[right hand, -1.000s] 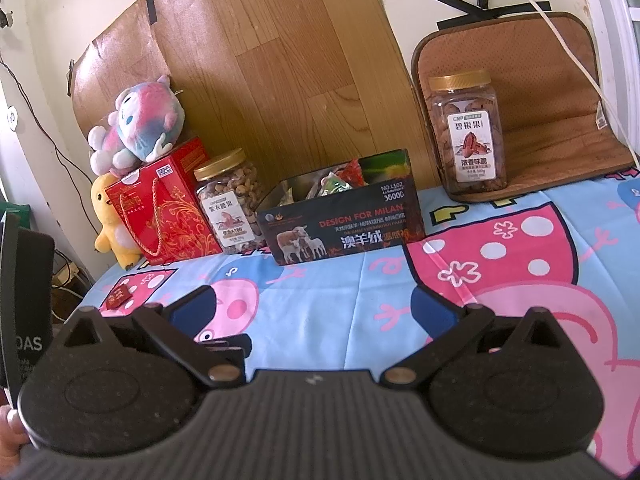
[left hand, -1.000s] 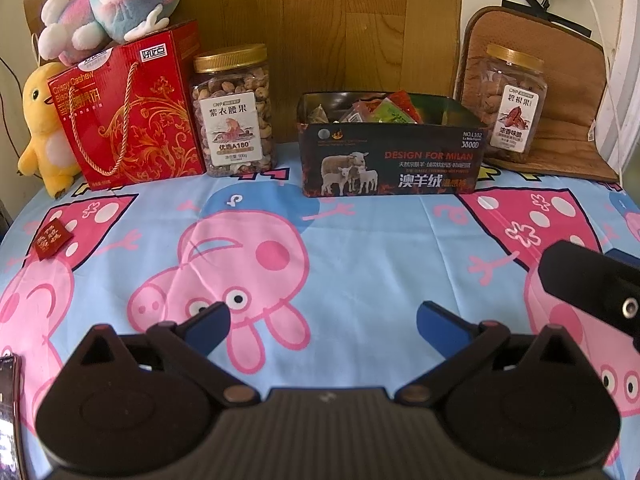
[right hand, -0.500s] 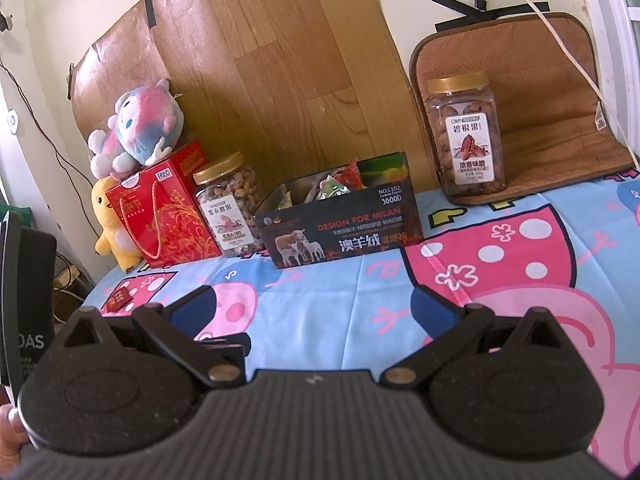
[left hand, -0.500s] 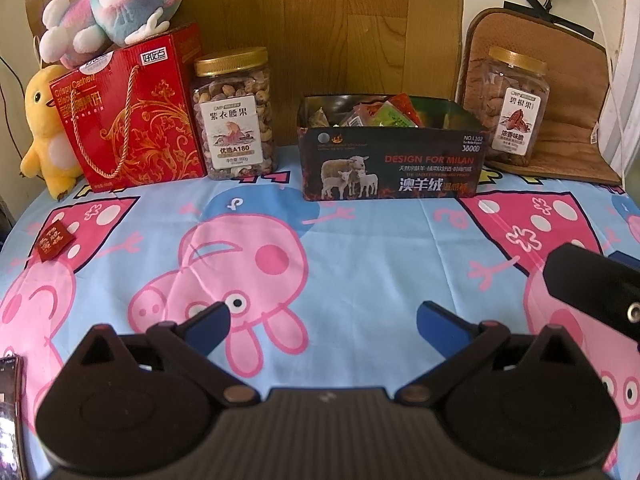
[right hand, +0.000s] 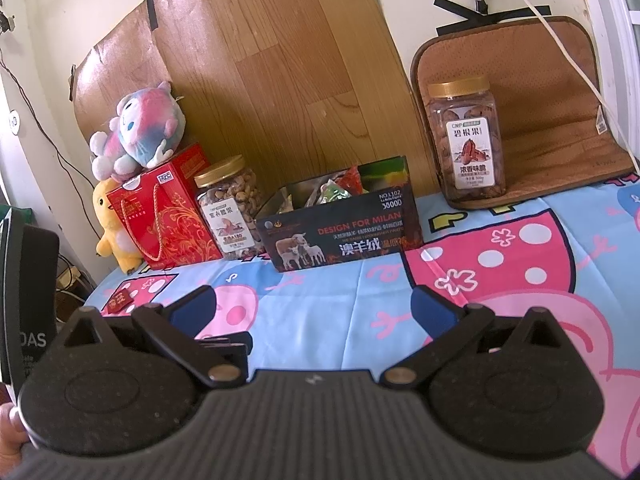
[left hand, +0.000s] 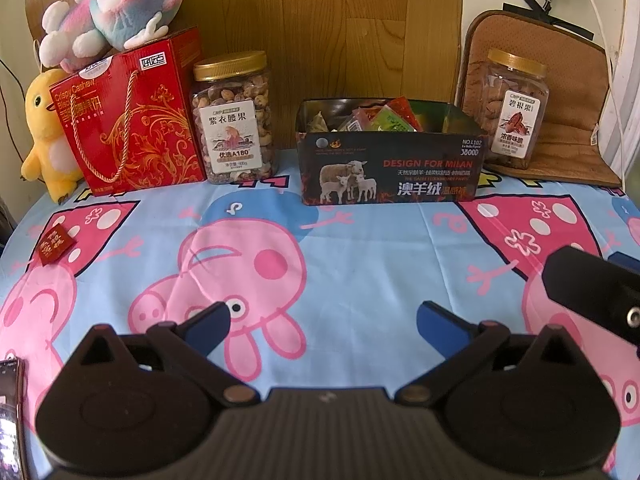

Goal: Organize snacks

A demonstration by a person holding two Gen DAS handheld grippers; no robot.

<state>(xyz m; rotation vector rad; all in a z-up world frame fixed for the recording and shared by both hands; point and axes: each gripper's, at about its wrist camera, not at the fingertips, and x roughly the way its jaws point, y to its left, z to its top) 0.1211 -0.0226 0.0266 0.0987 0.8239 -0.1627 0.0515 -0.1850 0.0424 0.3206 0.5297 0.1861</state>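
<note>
Both grippers hang low over the cartoon pig tablecloth, nothing in either one. The left gripper has its jaws spread wide, and the right gripper is the same, wide apart and empty. Off to the left on the cloth lies one small red snack packet, well apart from everything else. Further back there's a dark box with snack packets sticking out the top. Left of it stands a nut jar just beside a red gift bag. A second jar stands on the brown mat to the right.
</note>
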